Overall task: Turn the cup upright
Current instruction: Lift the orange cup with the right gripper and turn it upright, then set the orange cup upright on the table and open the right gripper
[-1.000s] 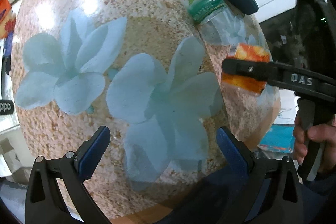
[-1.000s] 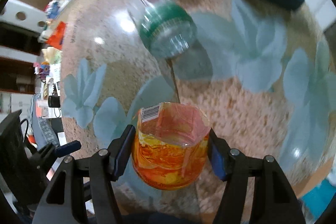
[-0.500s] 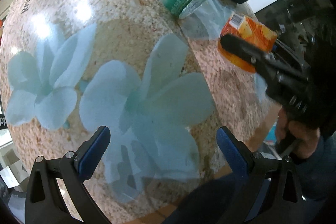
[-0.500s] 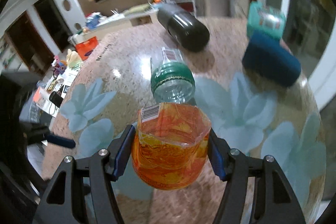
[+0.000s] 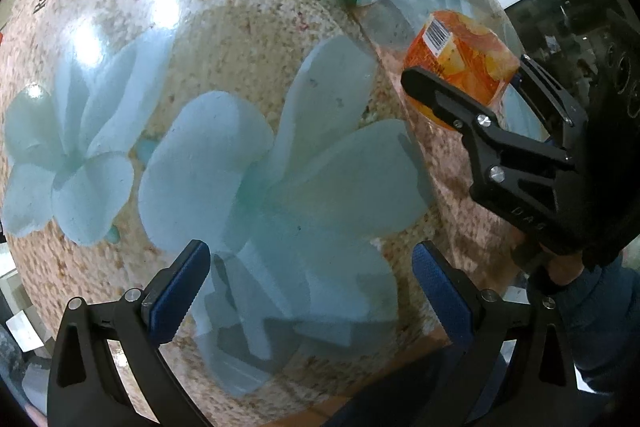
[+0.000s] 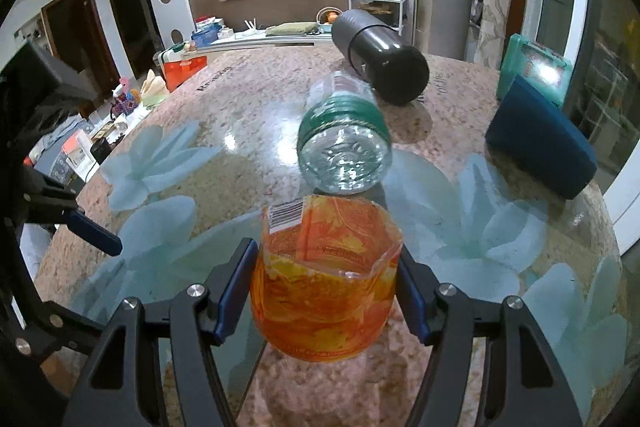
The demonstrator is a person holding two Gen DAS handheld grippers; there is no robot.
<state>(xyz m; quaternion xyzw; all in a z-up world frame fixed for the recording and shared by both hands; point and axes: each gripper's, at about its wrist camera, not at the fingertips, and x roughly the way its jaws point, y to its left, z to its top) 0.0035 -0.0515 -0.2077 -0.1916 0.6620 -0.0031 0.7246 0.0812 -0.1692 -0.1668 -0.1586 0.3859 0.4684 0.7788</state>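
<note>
Left gripper (image 5: 306, 291): jaws wide apart, nothing between the blue pads (image 5: 178, 297); it hangs over the large pale-blue flower print on the table (image 5: 120, 39). Same spread as 1.0 s ago. From the right wrist view only one of its blue fingertips shows at far left.

Centre: plastic bottle (image 6: 344, 143) with green label lies on its side, base toward the right camera. Behind it a dark flask (image 6: 380, 57), also on its side. Neither has moved relative to the other since the earlier frames.

Orange cup (image 6: 326, 277): clamped between both pads of the right gripper (image 6: 326, 289), jaws closed to the cup's width. Mouth now faces up, barcode at the rear rim. At 1.0 s ago the right camera looked steeply down at the tabletop; now it looks level across the room, so gripper and cup have rotated toward upright. Cup sits just in front of the bottle's base. Whether its bottom touches the table — cannot tell; the left view suggests it is low and slightly tilted.

Right: dark blue cup (image 6: 540, 143) on its side, well apart from the orange cup, with a teal box (image 6: 532, 67) just behind it.
</note>
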